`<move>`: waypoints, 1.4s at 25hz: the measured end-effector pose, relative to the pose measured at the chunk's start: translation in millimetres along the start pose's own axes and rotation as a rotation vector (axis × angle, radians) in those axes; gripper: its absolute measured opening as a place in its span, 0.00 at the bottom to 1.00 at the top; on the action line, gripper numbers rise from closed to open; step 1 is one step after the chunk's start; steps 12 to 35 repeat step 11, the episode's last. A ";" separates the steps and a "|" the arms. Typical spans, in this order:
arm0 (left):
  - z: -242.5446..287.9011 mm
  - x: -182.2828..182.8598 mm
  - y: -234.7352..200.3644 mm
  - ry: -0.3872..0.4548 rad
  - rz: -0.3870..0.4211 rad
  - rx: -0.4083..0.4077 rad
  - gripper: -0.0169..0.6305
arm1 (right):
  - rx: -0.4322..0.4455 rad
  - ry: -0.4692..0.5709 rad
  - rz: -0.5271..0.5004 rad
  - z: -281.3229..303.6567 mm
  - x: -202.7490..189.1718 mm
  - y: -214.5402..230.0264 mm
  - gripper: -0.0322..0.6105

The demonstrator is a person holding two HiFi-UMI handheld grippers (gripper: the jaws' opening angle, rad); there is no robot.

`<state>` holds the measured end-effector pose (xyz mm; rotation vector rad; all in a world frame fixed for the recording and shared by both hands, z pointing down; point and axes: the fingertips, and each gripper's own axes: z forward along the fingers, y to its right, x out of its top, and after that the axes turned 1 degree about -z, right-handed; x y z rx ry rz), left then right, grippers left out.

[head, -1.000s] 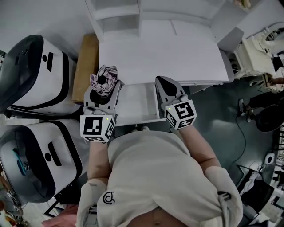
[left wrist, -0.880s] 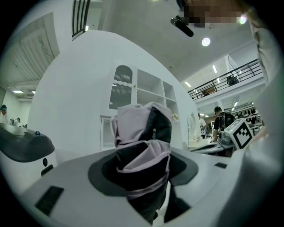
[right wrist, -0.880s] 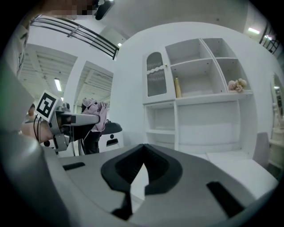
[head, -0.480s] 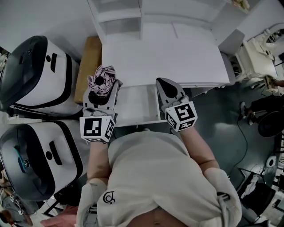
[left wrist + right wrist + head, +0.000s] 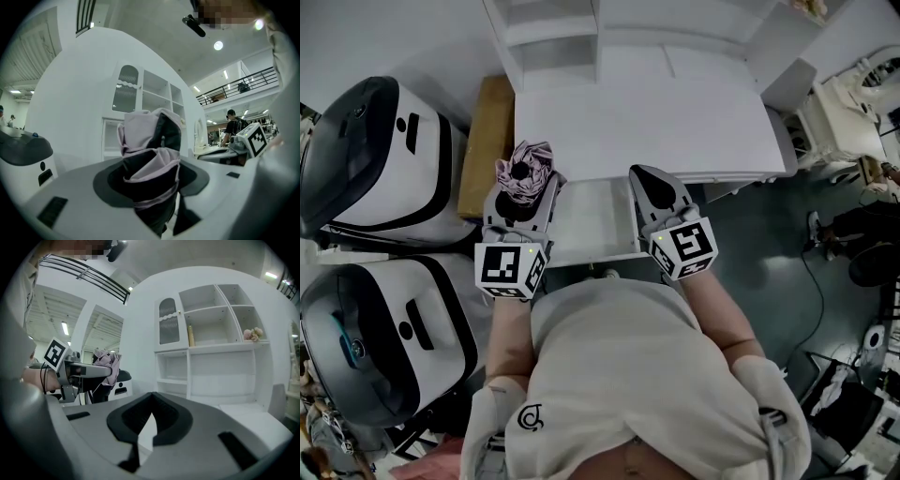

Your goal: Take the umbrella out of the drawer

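Observation:
A folded pink and black umbrella (image 5: 523, 172) stands upright between the jaws of my left gripper (image 5: 525, 187), which is shut on it just left of the open white drawer (image 5: 591, 225). In the left gripper view the umbrella (image 5: 150, 159) fills the gap of that gripper (image 5: 152, 187), strap wound round its folds. My right gripper (image 5: 645, 178) hovers over the drawer's right side, shut with nothing in it; its tips meet in the right gripper view (image 5: 151, 397). That view also shows the umbrella (image 5: 107, 363) held at the left.
The drawer belongs to a white desk (image 5: 647, 122) with a shelf unit (image 5: 211, 348) behind it. Two large white and black machines (image 5: 375, 159) (image 5: 384, 328) stand close at the left, with a brown board (image 5: 483, 141) beside the desk. Chairs and cables (image 5: 844, 112) lie to the right.

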<state>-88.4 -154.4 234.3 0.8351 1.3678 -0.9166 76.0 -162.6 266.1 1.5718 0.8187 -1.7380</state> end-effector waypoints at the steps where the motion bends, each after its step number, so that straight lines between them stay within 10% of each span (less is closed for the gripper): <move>1: 0.8 -1.1 0.3 -0.003 -0.002 -0.003 0.39 | -0.001 0.000 -0.001 0.1 -0.2 -0.1 0.06; 35: 7.6 -6.6 2.9 -0.006 -0.024 -0.040 0.39 | -0.005 0.002 -0.002 2.2 -3.0 -1.3 0.06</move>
